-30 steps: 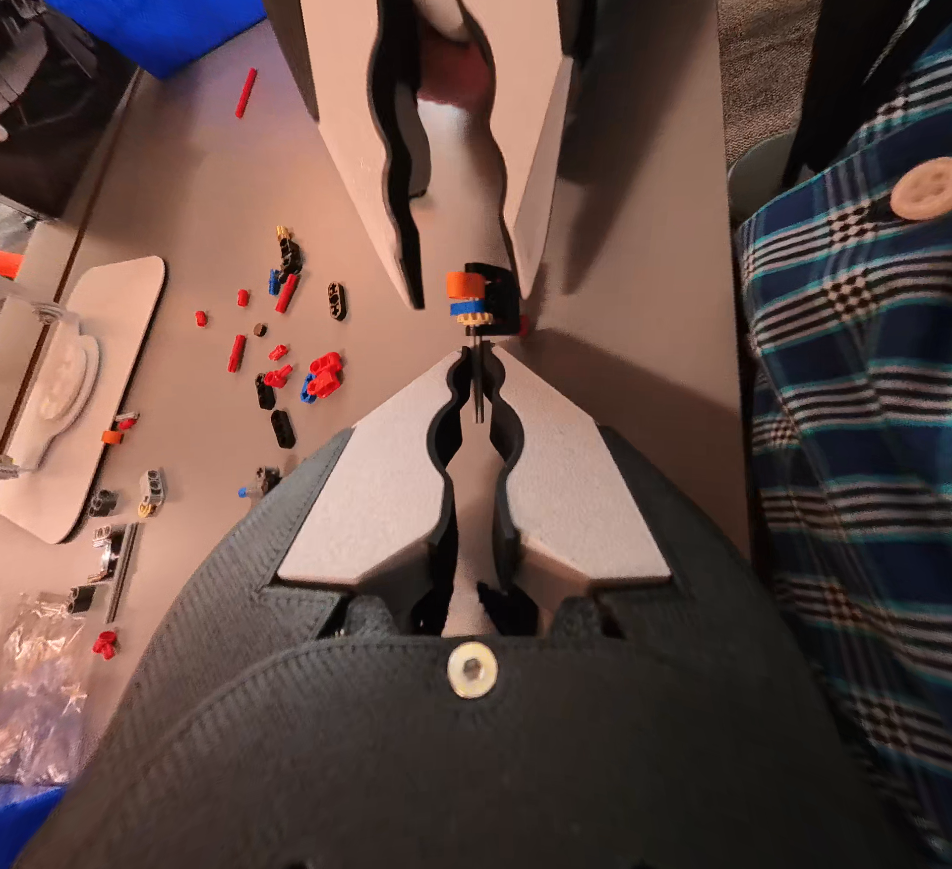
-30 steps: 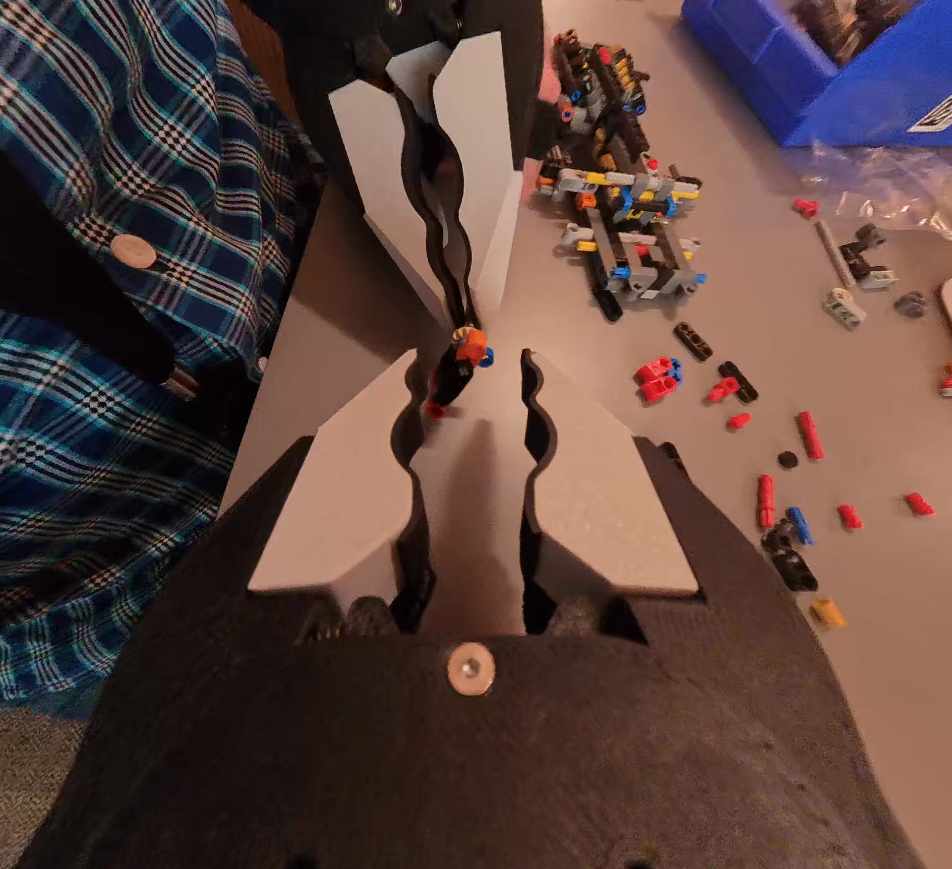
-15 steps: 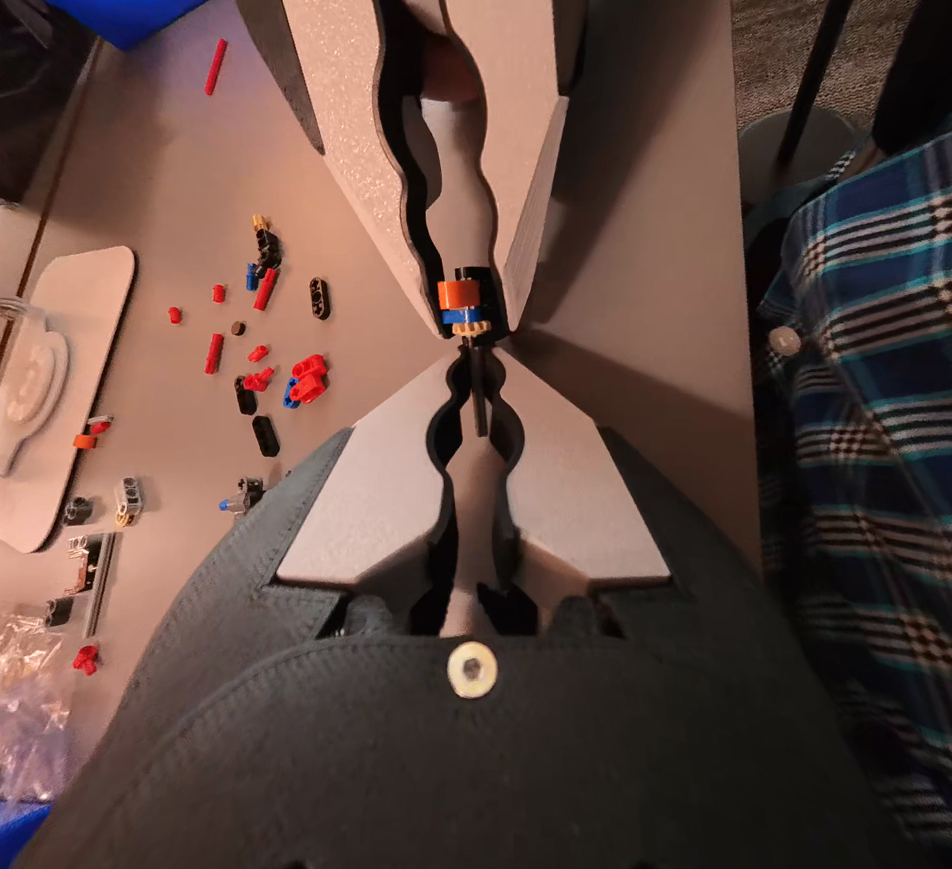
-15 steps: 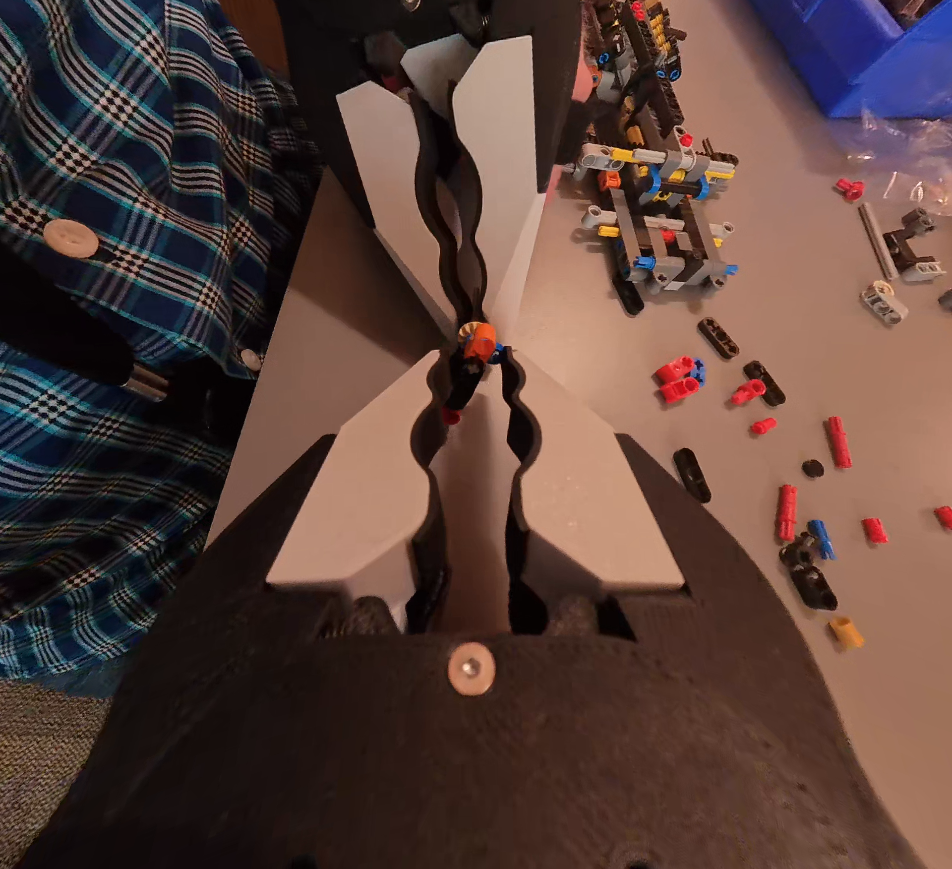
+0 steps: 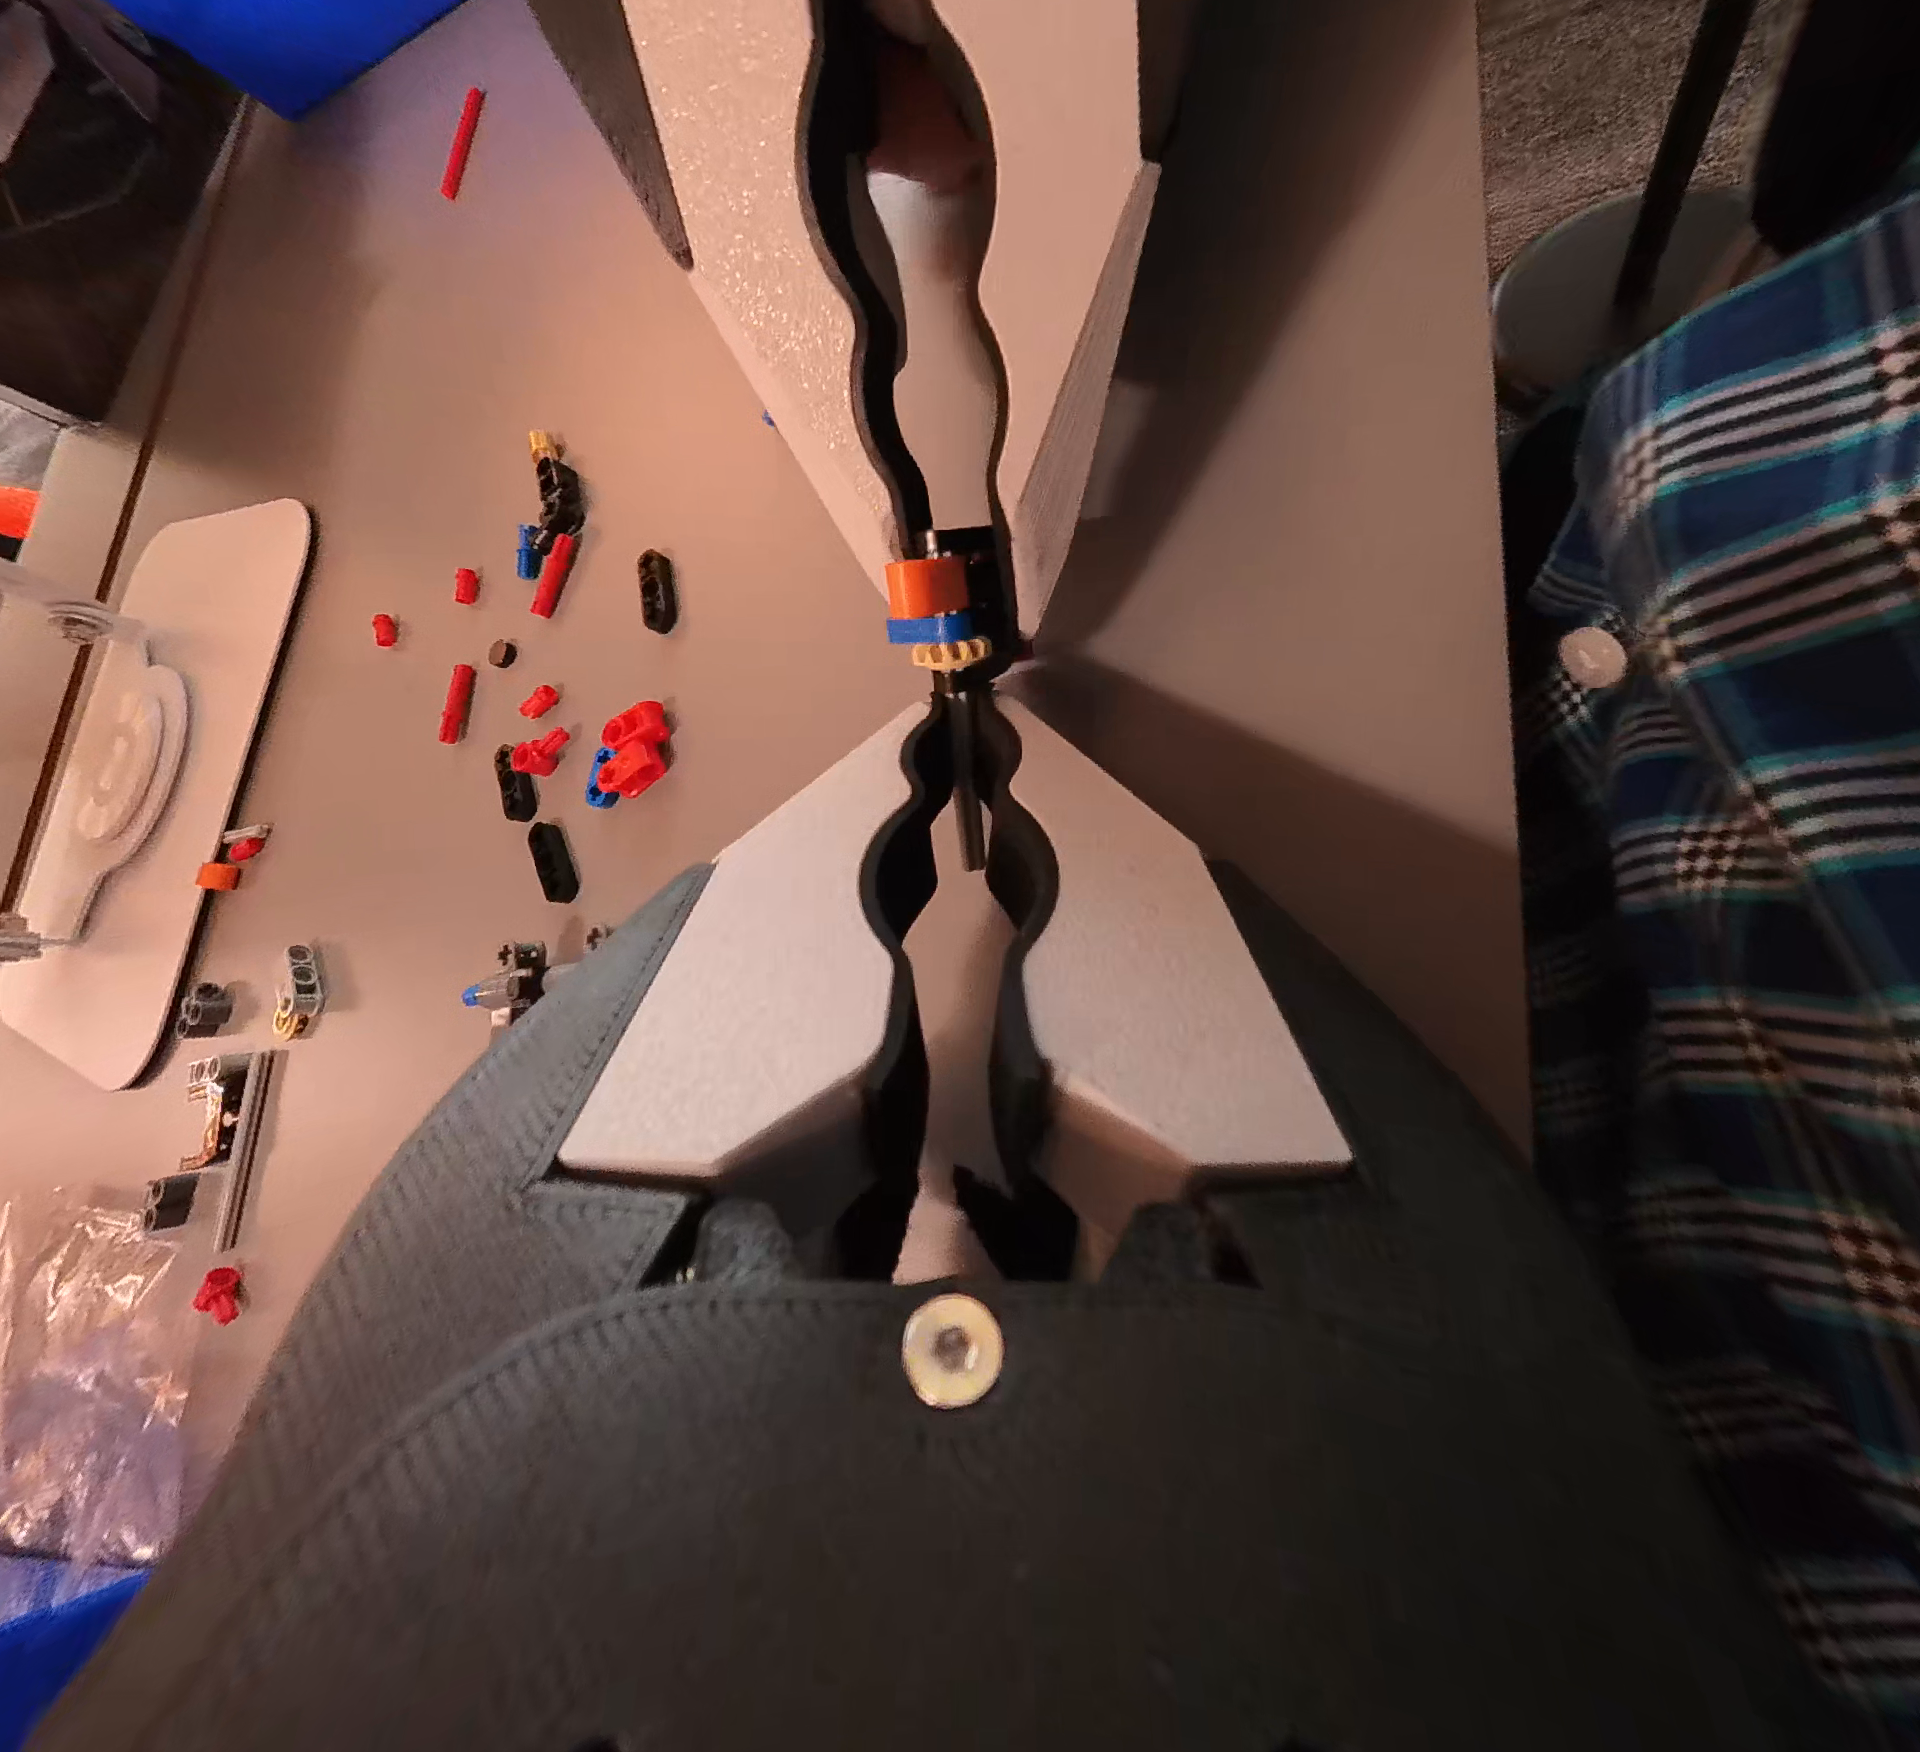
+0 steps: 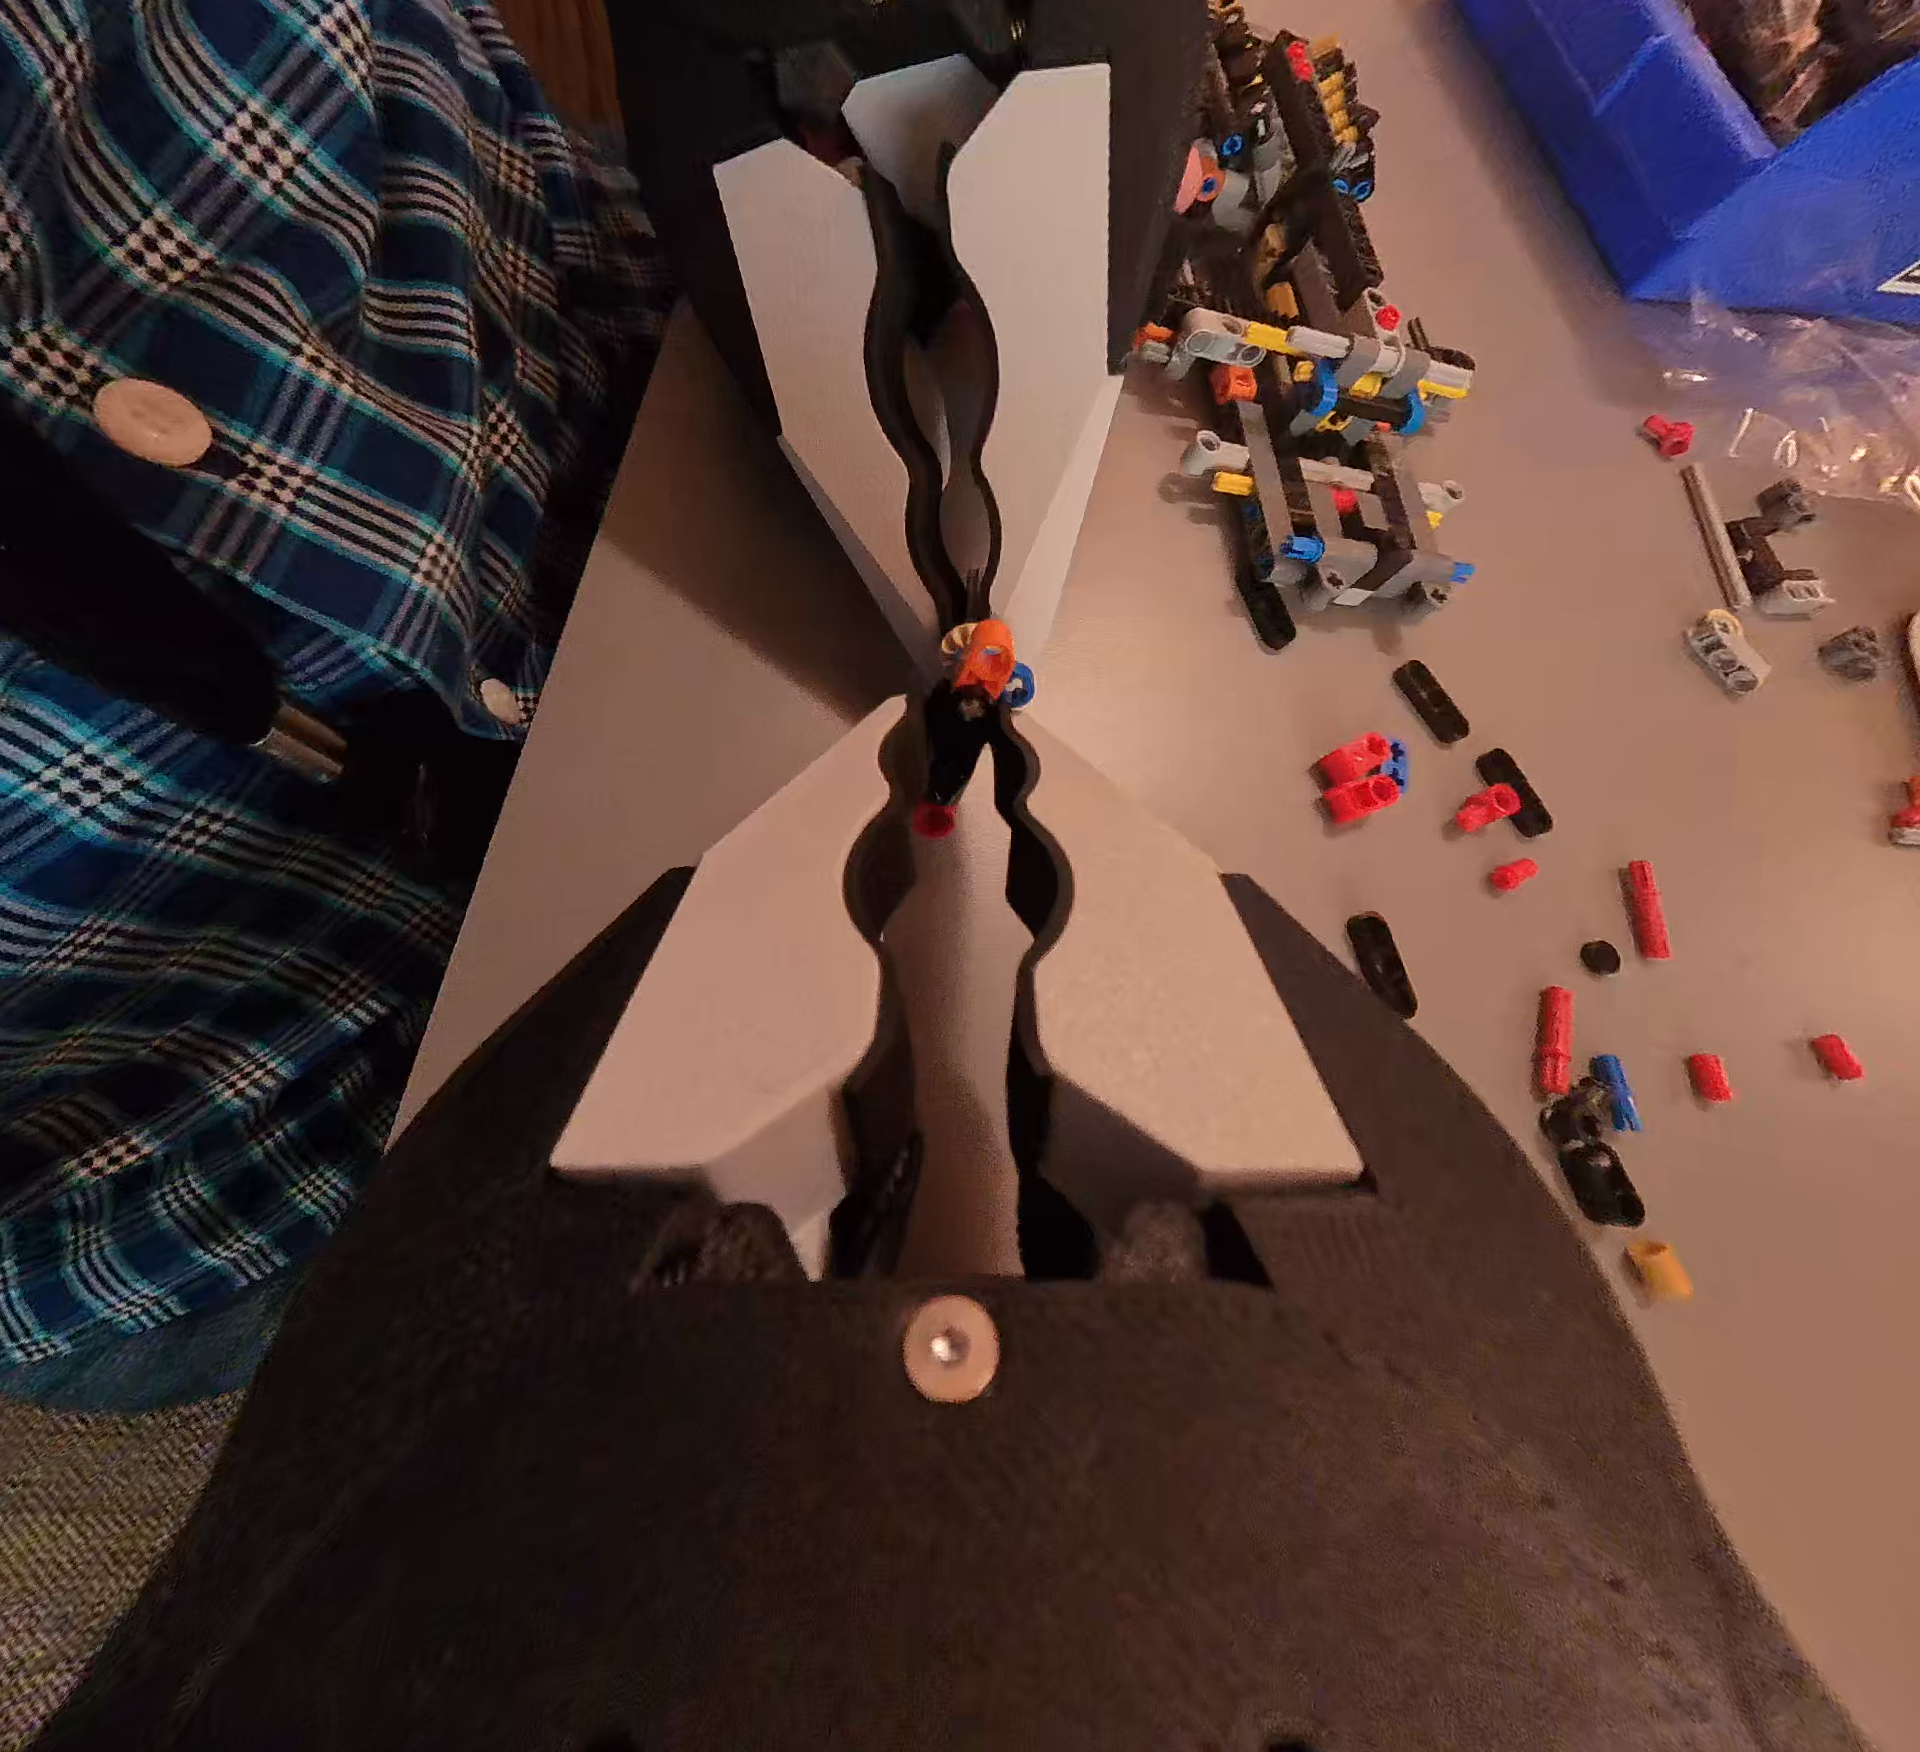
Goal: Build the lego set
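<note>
A small assembly hangs between my two grippers above the table: a black axle (image 5: 968, 798) carrying a tan gear (image 5: 943, 656), a blue bush and an orange bush (image 5: 923, 588), joined to a black beam (image 6: 951, 746) with a red pin (image 6: 933, 819). My left gripper (image 5: 964, 715) is shut on the axle's free end. My right gripper (image 6: 961, 715) is shut on the black beam. The two grippers meet tip to tip. The right gripper also shows at the top of the left wrist view (image 5: 951, 559), and the left gripper at the top of the right wrist view (image 6: 971, 596).
A partly built model (image 6: 1320, 414) stands on the grey table (image 6: 1195, 871), with loose red, black and blue pieces (image 6: 1455, 798) beside it. A blue bin (image 6: 1714, 92) and a plastic bag (image 6: 1818, 393) are at the far right. A person's plaid shirt (image 6: 260, 352) is at the table edge. Only a small space, under 4 cm, lies between the two pairs of fingers.
My right gripper, open a second ago, has closed on the black beam. The two grippers have come closer, tips now meeting. The left gripper still holds the axle.
</note>
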